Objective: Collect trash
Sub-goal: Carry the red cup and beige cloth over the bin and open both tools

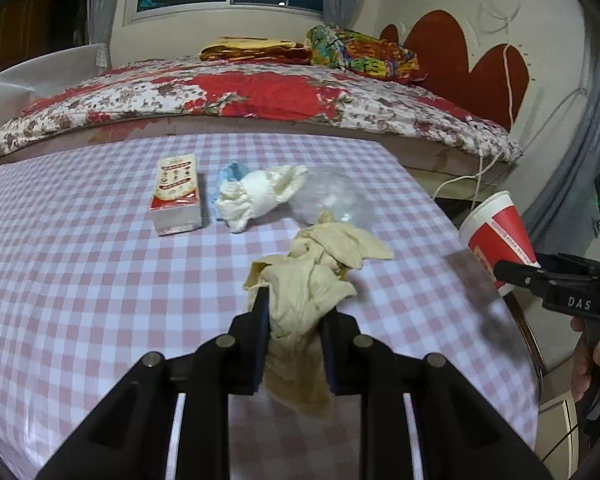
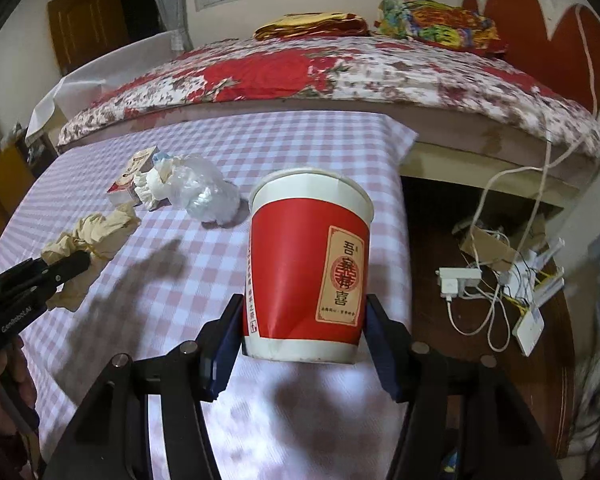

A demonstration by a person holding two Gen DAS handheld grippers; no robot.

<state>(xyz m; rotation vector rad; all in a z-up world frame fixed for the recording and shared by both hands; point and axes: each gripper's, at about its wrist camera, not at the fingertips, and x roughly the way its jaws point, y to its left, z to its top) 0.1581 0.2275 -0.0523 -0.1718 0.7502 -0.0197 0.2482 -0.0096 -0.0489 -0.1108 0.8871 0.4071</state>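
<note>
A pink-and-white checked tablecloth (image 1: 100, 264) lies under a pale yellow crumpled paper wad (image 1: 312, 280), a cream-white crumpled tissue (image 1: 256, 196) with a bit of light blue behind it, a clear crinkled plastic bag (image 2: 204, 194) and a red, white and gold printed carton (image 1: 177, 194). The red paper cup (image 2: 308, 276) has a white rim and base and a beige label with dark characters. The bed's quilt (image 1: 260, 96) shows red flowers on white with brown sprigs, against red rounded shapes on the cream wall (image 1: 452, 56).
</note>
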